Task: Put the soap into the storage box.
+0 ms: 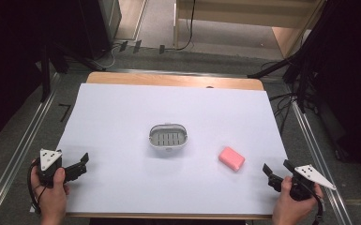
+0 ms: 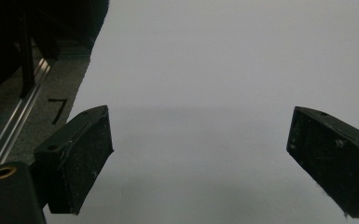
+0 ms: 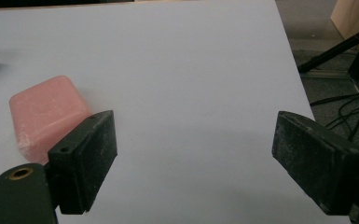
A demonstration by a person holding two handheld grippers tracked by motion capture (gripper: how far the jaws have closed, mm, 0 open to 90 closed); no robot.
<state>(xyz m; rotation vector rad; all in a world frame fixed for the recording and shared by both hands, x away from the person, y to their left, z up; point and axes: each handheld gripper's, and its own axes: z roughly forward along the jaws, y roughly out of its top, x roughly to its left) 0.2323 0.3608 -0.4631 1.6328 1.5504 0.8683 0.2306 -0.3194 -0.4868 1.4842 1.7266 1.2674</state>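
Observation:
A pink bar of soap (image 1: 231, 158) lies on the white sheet right of centre; in the right gripper view the soap (image 3: 44, 112) sits just beyond the left jaw. An oval grey soap dish (image 1: 168, 138) with a slotted floor stands mid-table. My left gripper (image 1: 81, 164) rests at the front left, open, with bare white sheet between its jaws (image 2: 200, 154). My right gripper (image 1: 277, 172) is at the front right, open and empty (image 3: 196, 154), a short way right of the soap.
The white sheet (image 1: 122, 122) covers a wooden table (image 1: 173, 79). Metal rails (image 1: 23, 150) run along both sides. Black stands and cables (image 1: 304, 79) crowd the right side, and a "7" mark (image 2: 57, 111) is on the floor at left.

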